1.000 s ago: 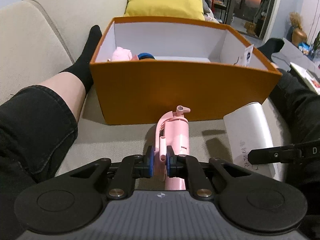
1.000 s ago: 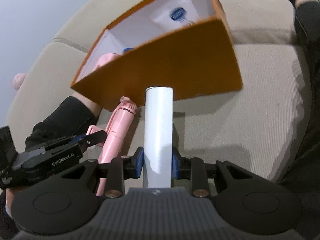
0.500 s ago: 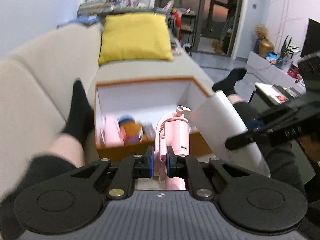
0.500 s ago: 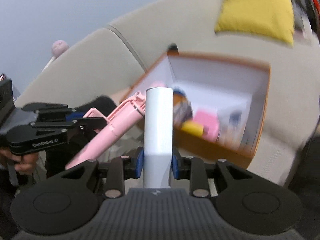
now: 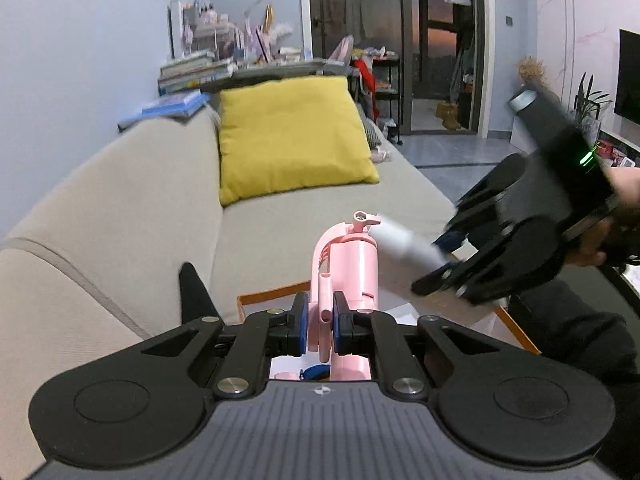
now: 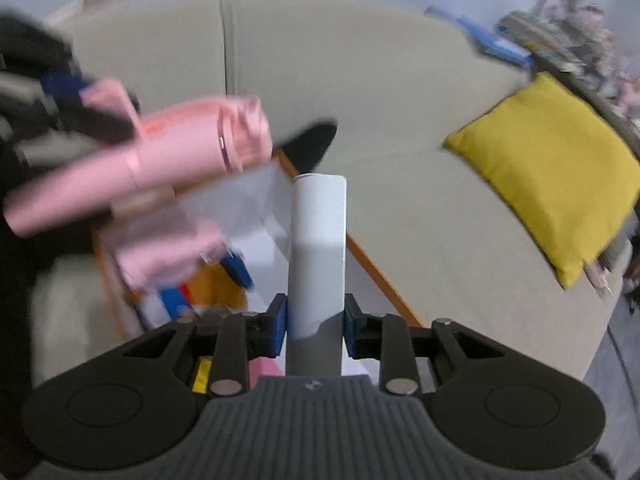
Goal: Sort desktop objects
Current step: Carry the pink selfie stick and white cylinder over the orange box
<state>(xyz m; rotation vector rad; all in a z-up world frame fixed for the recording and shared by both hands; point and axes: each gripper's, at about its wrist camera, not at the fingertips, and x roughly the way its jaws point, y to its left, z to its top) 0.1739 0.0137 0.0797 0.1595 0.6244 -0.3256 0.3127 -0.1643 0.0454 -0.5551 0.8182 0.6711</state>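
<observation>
a: since both loads hang over the orange box (image 6: 384, 276), why grip them so low?

b: so each long end points down into it. the left gripper (image 5: 320, 322) is clamped on the pink handheld fan (image 5: 352, 264), the right gripper (image 6: 316, 322) on the white tube (image 6: 318, 240).

a: and the box?

b: on the beige sofa (image 5: 132, 216), near the yellow cushion (image 5: 288, 136).

You see a beige sofa (image 5: 132, 216) running away from you, with a yellow cushion (image 5: 292, 140) propped against its backrest at the far end. Behind the backrest a ledge carries stacked books (image 5: 192, 72) and blurred clutter. Past the sofa a dark-framed glass door (image 5: 436, 40) shows dusk light. At the right edge a television (image 5: 629, 76) hangs above a potted plant (image 5: 592, 100).
</observation>
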